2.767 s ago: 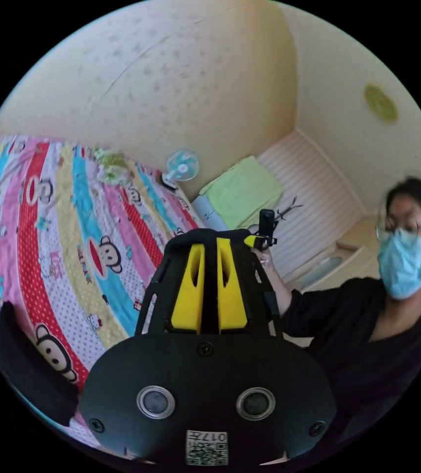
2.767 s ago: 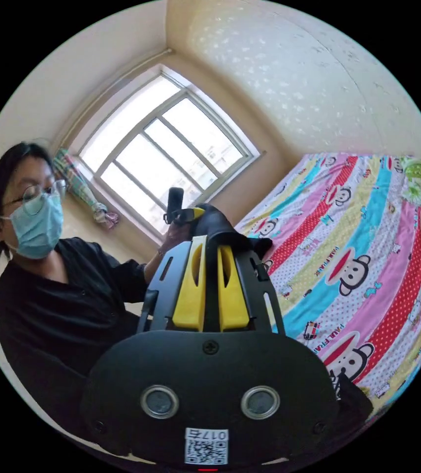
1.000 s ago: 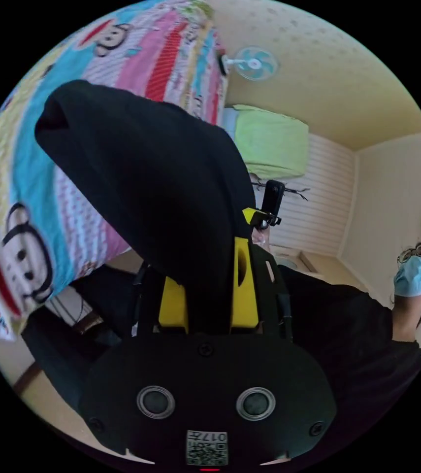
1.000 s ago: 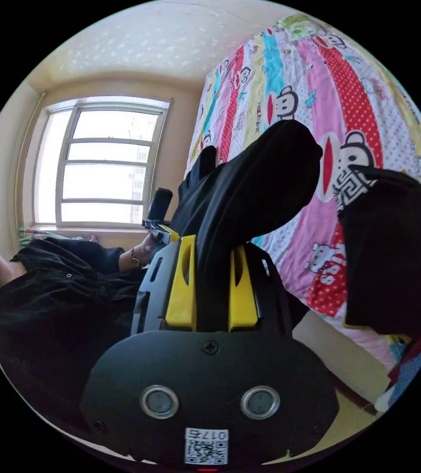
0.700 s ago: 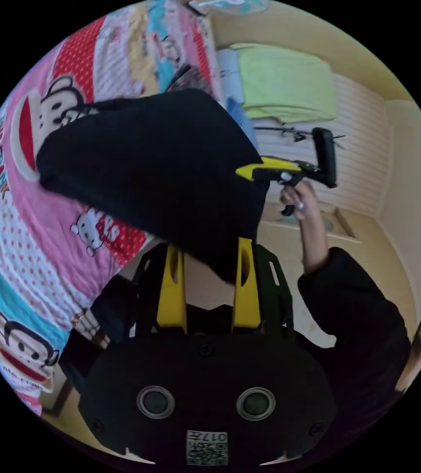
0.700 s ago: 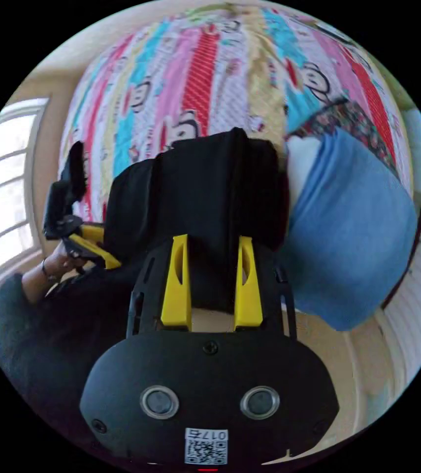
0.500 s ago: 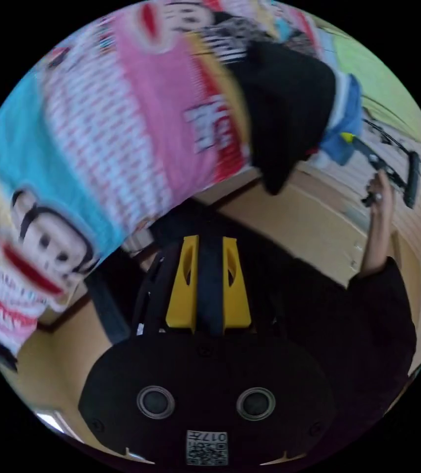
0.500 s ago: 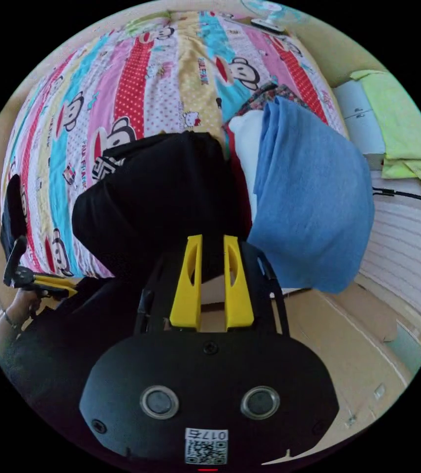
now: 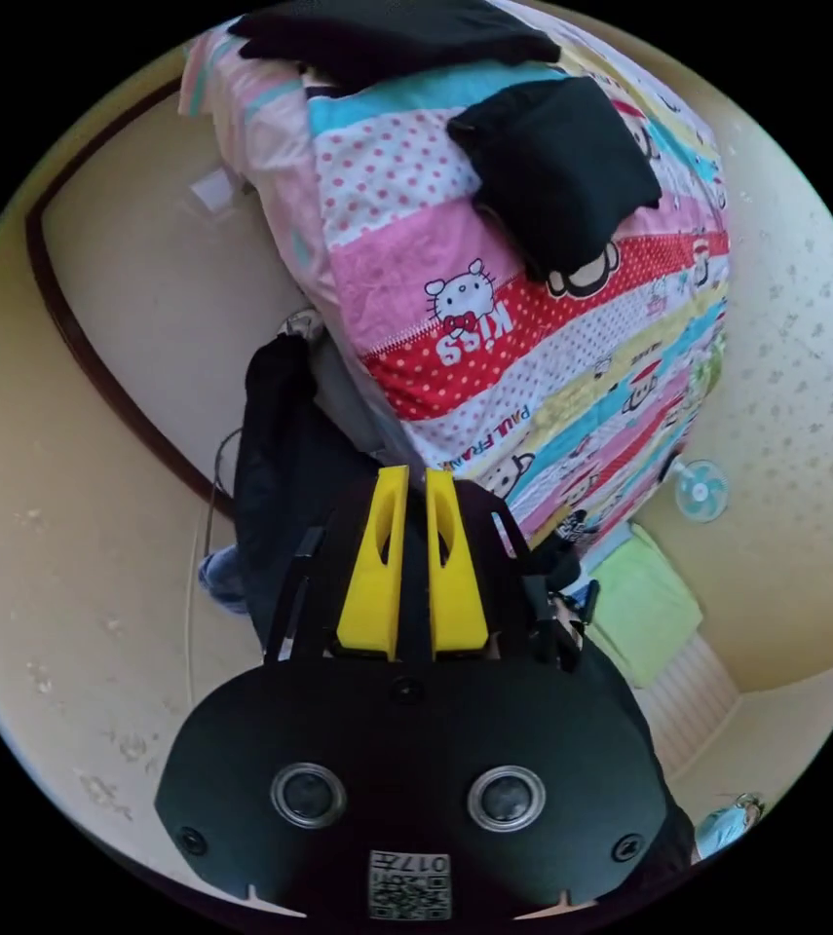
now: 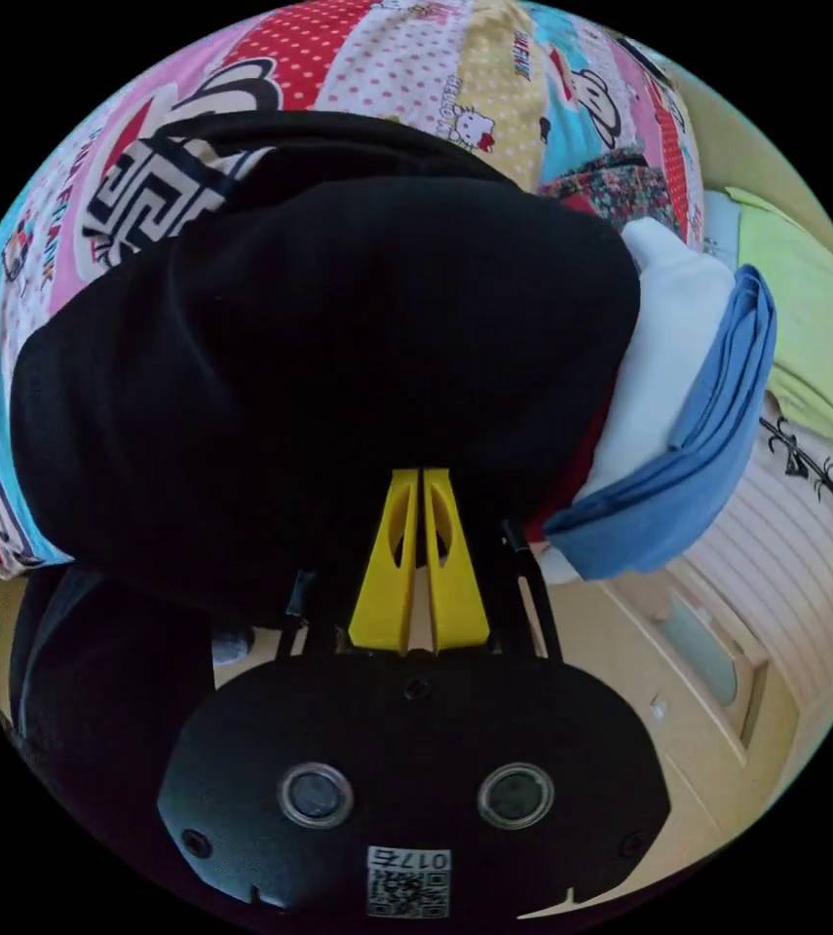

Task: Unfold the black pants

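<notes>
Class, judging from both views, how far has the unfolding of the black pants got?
Done: nothing yet. The black pants lie as a folded bundle at the edge of the bed.
In hand: the right gripper, jaws together, has its tips at the bundle's near edge; whether it pinches cloth is unclear. The left gripper is shut, with no cloth visible in it.
Left: all the opening out.

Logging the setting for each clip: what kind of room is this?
Most likely a bedroom: a bed with a striped cartoon bedsheet, folded clothes such as a blue garment stacked on it, and a small fan by the wall.
</notes>
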Motion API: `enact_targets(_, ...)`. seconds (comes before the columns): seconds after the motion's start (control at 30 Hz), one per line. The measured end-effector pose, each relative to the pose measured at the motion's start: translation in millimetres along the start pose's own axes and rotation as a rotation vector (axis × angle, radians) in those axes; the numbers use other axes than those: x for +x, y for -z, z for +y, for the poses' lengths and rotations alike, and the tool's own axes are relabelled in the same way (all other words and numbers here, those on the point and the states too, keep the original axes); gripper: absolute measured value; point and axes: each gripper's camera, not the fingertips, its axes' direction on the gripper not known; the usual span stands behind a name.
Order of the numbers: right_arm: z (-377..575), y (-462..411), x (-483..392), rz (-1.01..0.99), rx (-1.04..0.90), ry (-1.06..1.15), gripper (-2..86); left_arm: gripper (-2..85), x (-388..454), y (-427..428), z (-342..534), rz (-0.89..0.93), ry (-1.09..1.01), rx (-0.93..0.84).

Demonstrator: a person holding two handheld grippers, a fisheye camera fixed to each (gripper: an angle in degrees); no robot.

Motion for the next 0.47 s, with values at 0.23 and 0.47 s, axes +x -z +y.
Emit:
enact_targets(0.23,83.9,-46.0,-47.9,-0.255,-0.210,-0.438,0.3,6.3,-88.2,33.5,7.6,0.272,0.137,0.077)
enact_targets(0.47,164.0,-64.7,-172.9,-0.526,-0.261,-0.454,0.2,10.4,-145.7,128.7,-31.3,0.523,0.169,0.302)
